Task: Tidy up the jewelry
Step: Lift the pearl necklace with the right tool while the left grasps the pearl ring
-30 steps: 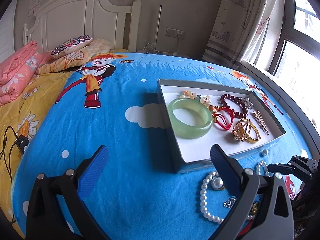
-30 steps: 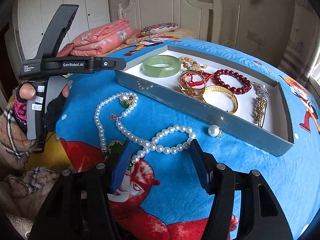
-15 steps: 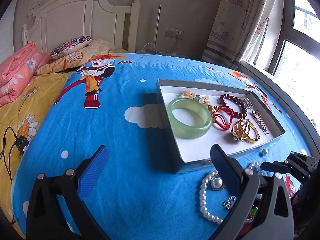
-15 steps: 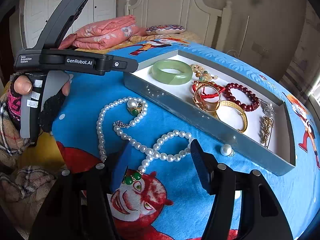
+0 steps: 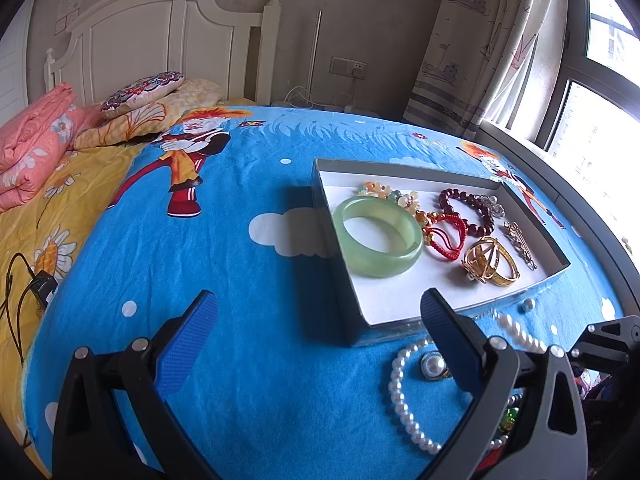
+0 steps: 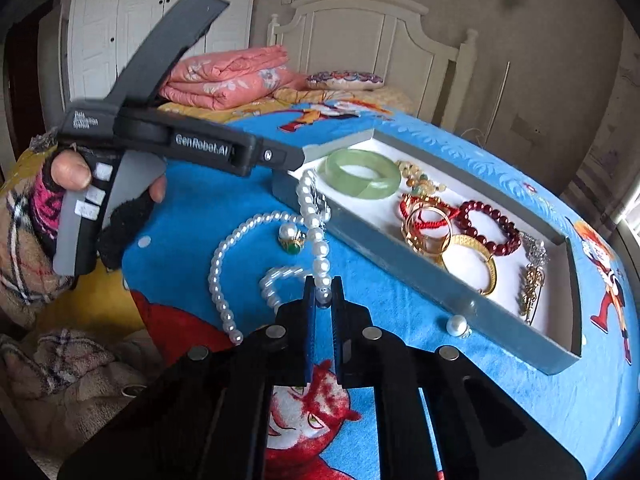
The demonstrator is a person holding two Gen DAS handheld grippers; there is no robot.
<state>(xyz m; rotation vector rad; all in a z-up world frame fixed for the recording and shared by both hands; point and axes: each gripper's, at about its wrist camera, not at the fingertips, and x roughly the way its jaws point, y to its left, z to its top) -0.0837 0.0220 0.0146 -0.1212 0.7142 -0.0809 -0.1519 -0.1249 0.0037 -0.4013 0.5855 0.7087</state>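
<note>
A grey tray (image 5: 404,330) (image 6: 436,284) on the blue bedspread holds a green jade bangle (image 5: 376,236) (image 6: 362,174), red bead and cord bracelets (image 6: 490,222), gold bangles (image 5: 490,262) and a brooch. A long pearl necklace (image 5: 400,396) (image 6: 218,276) lies in front of the tray. My right gripper (image 6: 323,294) is shut on a strand of the pearl necklace and lifts it off the bed. A pearl ring (image 5: 434,365) (image 6: 291,236) and a loose pearl (image 6: 456,325) lie beside it. My left gripper (image 5: 316,328) is open and empty over the bedspread, left of the tray.
The bed has a white headboard (image 5: 160,48), folded pink quilt (image 5: 28,148) and pillows (image 5: 140,88) at the far end. A window and curtain (image 5: 480,48) are on the right. A black cable (image 5: 24,288) lies on the yellow sheet.
My right gripper has closed on the pearl necklace and raised part of it. The strand now hangs up toward the tray's edge. The left gripper has barely moved.
</note>
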